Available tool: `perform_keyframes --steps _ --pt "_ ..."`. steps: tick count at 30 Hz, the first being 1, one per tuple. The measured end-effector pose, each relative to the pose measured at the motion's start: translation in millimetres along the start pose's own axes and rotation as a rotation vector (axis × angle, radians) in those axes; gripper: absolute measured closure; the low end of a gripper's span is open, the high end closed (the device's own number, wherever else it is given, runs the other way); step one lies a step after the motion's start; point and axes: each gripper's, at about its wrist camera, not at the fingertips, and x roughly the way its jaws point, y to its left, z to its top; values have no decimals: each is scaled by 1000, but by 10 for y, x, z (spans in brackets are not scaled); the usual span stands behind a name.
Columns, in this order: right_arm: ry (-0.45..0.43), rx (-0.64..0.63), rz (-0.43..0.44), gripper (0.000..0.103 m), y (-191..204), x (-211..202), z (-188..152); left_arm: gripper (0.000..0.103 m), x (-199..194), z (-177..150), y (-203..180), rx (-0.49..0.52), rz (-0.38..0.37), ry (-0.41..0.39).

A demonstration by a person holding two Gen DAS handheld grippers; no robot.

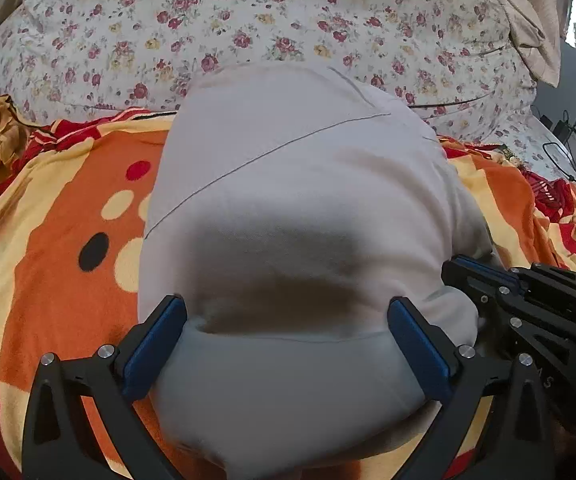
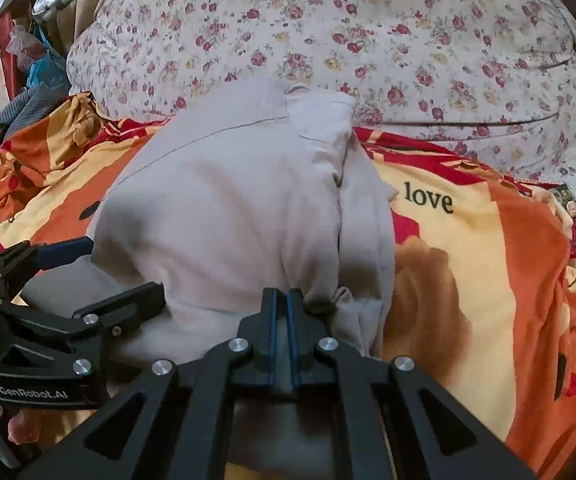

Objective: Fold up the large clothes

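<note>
Left fingers [image 1: 288, 316] are standing wide apart, straddling the near edge of the folded garment [image 1: 296, 184] without pressing it. Right fingers [image 2: 283, 300] are nearly closed, pinching its near hem. Garment is lying on the orange blanket [image 2: 488, 272], before a floral quilt [image 1: 247, 20].

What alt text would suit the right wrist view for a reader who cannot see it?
The right gripper is shut on the near edge of a folded pale garment lying on an orange and yellow blanket. The open left gripper sits at left, a floral quilt behind.
</note>
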Motion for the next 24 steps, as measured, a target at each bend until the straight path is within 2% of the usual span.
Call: perform_keyframes --steps 5,6,8,9,10,11,13,16,21,24 --pt "42 5 -19 95 43 -79 99 6 -125 6 -12 -17 45 -15" --pt "5 11 -29 95 77 -219 141 6 -181 3 -12 -25 60 -23" --pt "-76 4 -56 87 155 -501 198 6 -340 -10 -7 -42 95 -56" --pt "-122 -7 -76 67 185 -655 216 6 -398 -16 -8 -50 109 -65" --pt "-180 -23 -107 42 227 -854 222 6 -455 -25 -5 -57 121 -72" --pt "-215 -30 -123 35 248 -982 212 6 -522 -44 -5 -65 139 -79" --pt "-279 -35 -139 33 276 -1242 142 7 -627 -80 -10 -71 165 -89" --pt "-303 -5 -157 33 267 -1458 -6 7 -801 -128 -53 -71 180 -118" --pt "-302 66 -143 32 199 -1630 -181 7 -1019 -144 -103 -59 180 -171" --pt "-290 78 -169 27 199 -1623 -223 7 -1087 -132 -142 -53 178 -188"
